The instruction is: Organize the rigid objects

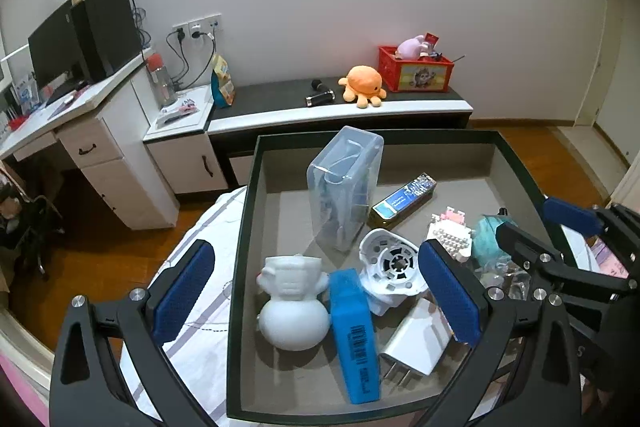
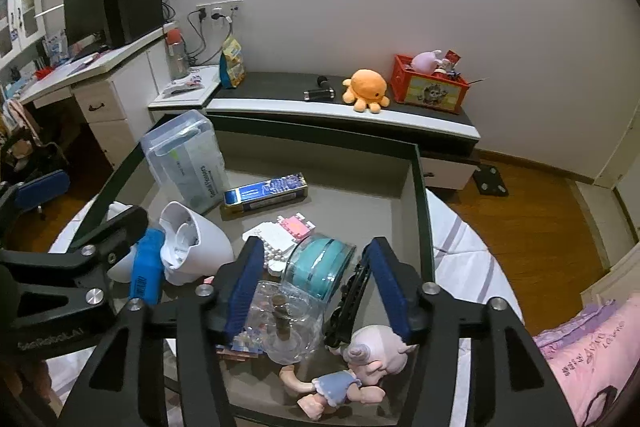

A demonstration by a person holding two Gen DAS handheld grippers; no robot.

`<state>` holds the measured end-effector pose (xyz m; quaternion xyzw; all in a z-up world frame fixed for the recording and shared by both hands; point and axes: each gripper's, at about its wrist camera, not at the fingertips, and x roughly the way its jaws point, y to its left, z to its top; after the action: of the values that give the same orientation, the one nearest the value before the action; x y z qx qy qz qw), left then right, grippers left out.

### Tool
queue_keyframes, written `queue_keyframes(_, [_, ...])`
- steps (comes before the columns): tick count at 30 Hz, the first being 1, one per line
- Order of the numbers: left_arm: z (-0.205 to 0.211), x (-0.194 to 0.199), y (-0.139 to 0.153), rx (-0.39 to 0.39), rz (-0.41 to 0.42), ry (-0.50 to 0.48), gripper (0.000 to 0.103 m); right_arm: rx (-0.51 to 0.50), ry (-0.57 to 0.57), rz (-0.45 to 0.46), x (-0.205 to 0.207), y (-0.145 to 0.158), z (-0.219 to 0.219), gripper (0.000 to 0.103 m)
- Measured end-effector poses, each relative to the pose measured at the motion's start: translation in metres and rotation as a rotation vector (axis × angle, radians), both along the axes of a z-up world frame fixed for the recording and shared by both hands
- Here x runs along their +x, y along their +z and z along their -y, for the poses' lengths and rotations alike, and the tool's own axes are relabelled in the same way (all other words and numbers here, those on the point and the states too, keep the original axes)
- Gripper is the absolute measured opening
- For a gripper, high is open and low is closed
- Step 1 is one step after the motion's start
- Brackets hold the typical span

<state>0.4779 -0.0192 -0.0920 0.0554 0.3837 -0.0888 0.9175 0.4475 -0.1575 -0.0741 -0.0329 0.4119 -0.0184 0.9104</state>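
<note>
Here, grey tray (image 1: 256,211) on striped bedding (image 1: 200,255), wooden floor (image 1: 100,251), both tongs (image 1: 320,291) (image 2: 320,287) released.

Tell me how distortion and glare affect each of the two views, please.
Left wrist view: fisheye bends the cabinet top and box rim; corners vignetted black. Right wrist view: same bending; small highlights glint on the clear glass jar; the doll looks slightly soft.

Rigid odds and ends crowd my dark-rimmed tray (image 1: 256,211).

A clear plastic box (image 1: 344,187) stands upright at the back, a blue tin (image 1: 404,201) lying just beside it. Nearer me, a white figurine (image 1: 294,303) touches a blue block (image 1: 356,335), with a white plug (image 1: 416,343) and a tipped white fan housing (image 1: 390,267) alongside.
</note>
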Motion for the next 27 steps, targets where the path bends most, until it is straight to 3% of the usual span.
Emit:
queue_keyframes(2, [-0.002, -0.001, -0.001, 0.001, -0.008, 0.000, 0.103, -0.010, -0.010, -0.006, 0.000, 0.000, 0.001, 0.066])
queue_keyframes(4, [-0.004, -0.002, 0.000, 0.000, -0.006, 0.005, 0.103, -0.030, -0.028, -0.012, 0.001, -0.001, 0.002, 0.079])
queue_keyframes(8, [-0.006, -0.003, 0.001, 0.007, 0.004, -0.002, 0.103, -0.023, -0.032, -0.032, 0.003, -0.004, 0.008, 0.092])
queue_keyframes(10, [-0.007, -0.006, 0.004, 0.015, 0.025, 0.002, 0.103, -0.033, -0.054, -0.019, 0.002, -0.004, 0.012, 0.103])
queue_keyframes(12, [-0.007, -0.011, 0.007, 0.023, 0.050, 0.004, 0.103, 0.001, -0.042, -0.002, -0.001, -0.001, 0.015, 0.103])
queue_keyframes(27, [-0.010, -0.046, 0.029, -0.019, 0.096, 0.024, 0.103, -0.011, -0.031, 0.061, -0.033, 0.025, 0.014, 0.103])
